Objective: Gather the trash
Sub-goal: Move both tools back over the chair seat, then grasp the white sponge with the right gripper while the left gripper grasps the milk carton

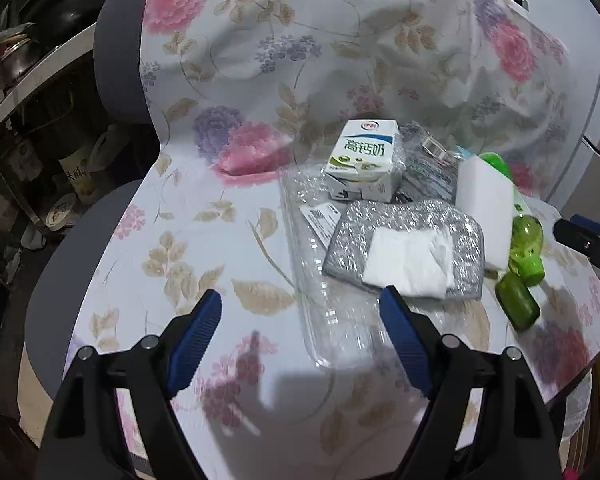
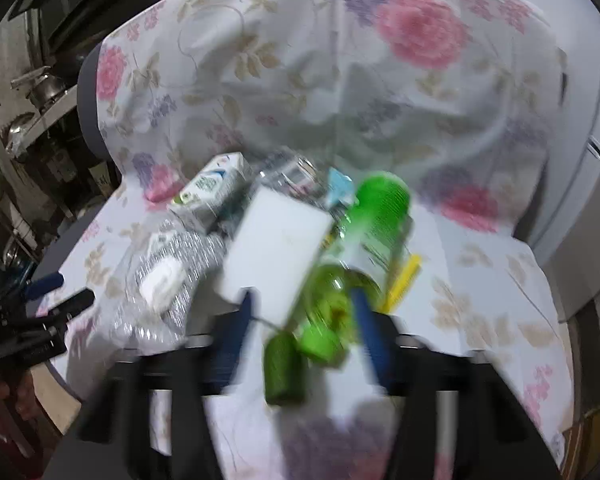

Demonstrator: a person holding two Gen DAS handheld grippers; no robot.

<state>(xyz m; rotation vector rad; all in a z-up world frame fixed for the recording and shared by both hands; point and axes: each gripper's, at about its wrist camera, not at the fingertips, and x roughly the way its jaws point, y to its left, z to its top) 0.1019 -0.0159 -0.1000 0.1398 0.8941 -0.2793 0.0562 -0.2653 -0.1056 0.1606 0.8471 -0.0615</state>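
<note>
Both tools are spread apart with nothing clamped. The left tool (image 1: 302, 312) hangs over the near edge of a clear tray (image 1: 312, 280) on the flowery cloth (image 1: 172, 240). The right tool (image 2: 304, 320) is blurry, straddling a green bottle (image 2: 340, 280). Just past them the trash sits bunched: napkin (image 1: 408, 260) on a glittery pad (image 1: 404, 220), white sponge (image 1: 486, 208) to its right, milk carton (image 1: 364, 156) farthest back.
</note>
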